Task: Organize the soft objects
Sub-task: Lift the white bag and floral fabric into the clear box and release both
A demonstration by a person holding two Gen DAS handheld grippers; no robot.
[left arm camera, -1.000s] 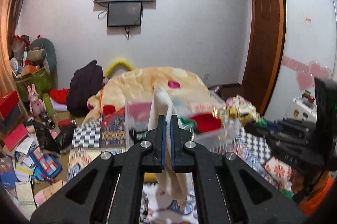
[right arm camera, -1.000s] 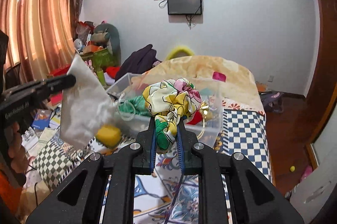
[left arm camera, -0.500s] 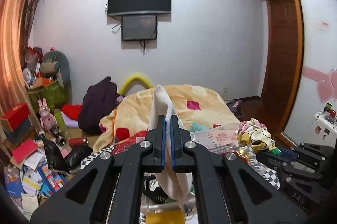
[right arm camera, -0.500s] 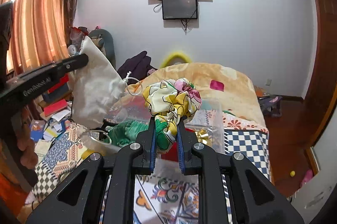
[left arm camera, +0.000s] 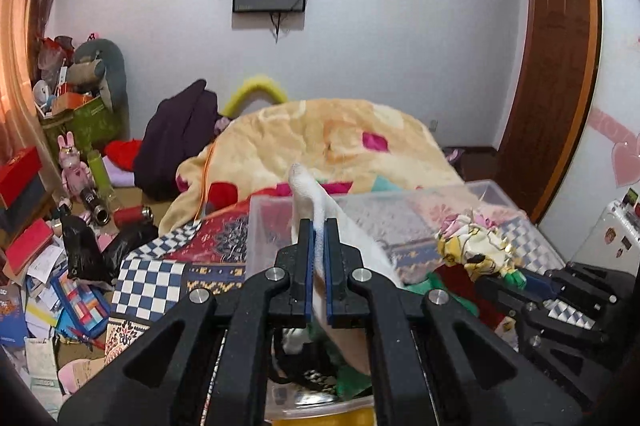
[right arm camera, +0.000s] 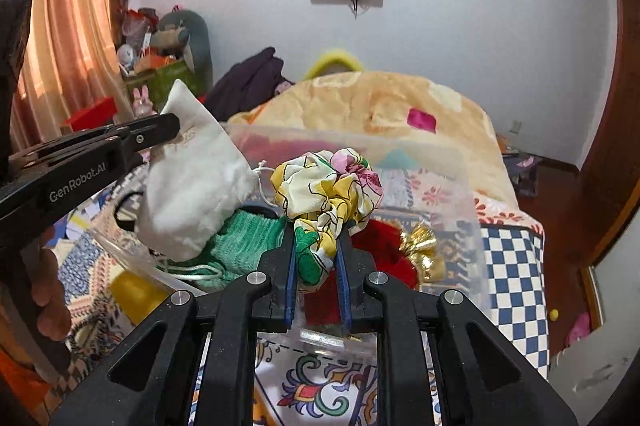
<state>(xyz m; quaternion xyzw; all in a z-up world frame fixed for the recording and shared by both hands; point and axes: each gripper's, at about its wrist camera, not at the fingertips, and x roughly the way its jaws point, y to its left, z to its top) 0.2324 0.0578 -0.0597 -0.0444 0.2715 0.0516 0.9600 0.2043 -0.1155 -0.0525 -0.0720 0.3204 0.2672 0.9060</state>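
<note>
My left gripper point(left arm camera: 317, 226) is shut on a white drawstring pouch point(left arm camera: 320, 202), which hangs over the clear plastic bin point(left arm camera: 400, 204); the pouch also shows in the right wrist view point(right arm camera: 192, 182). My right gripper point(right arm camera: 316, 238) is shut on a floral yellow, pink and green fabric scrunchie point(right arm camera: 328, 186), held above the bin's near rim point(right arm camera: 320, 336); it also shows in the left wrist view point(left arm camera: 472, 246). Inside the bin lie a green knitted item point(right arm camera: 248, 238), a red soft item point(right arm camera: 384, 250) and a gold bow point(right arm camera: 420, 246).
The bin stands on a bed with a patchwork cover point(right arm camera: 512, 266) and a yellow blanket point(left arm camera: 320, 134) behind it. A yellow object point(right arm camera: 132, 290) lies left of the bin. Cluttered floor and boxes point(left arm camera: 48, 266) are at the left. A wooden wardrobe point(left arm camera: 560, 66) is at the right.
Both grippers have come down and forward over the clear bin. The white pouch now hangs lower, at the bin's left side, and the scrunchie sits above the bin's contents.
</note>
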